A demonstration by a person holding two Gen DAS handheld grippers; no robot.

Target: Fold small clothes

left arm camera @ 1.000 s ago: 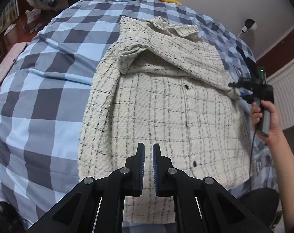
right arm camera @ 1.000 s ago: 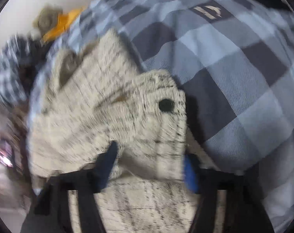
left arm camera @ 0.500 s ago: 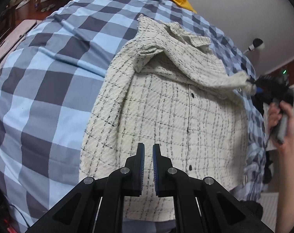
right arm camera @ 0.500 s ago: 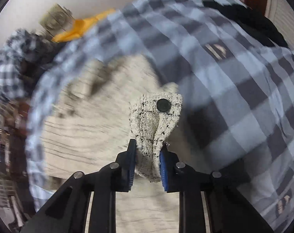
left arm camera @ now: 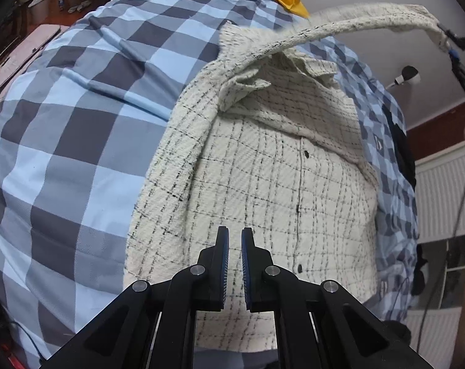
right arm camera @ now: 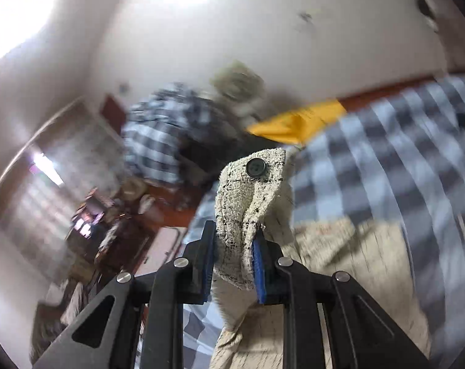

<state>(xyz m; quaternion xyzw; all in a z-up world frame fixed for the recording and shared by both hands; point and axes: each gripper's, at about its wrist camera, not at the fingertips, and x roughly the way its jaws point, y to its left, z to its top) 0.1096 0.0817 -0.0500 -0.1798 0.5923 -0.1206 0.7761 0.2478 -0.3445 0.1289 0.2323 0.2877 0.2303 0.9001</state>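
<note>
One fold begun, none finished | left gripper (left arm camera: 234, 264) closed on nothing, low over hem of cream jacket (left arm camera: 263, 190) lying flat on checked bed (left arm camera: 63, 123) | sleeve cuff (right arm camera: 250, 203) pinched in right gripper (right arm camera: 234, 264), raised off bed | sleeves, body unfolded.

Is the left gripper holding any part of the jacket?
No. The left gripper hovers over the jacket with its fingers nearly together and nothing between them.
</note>
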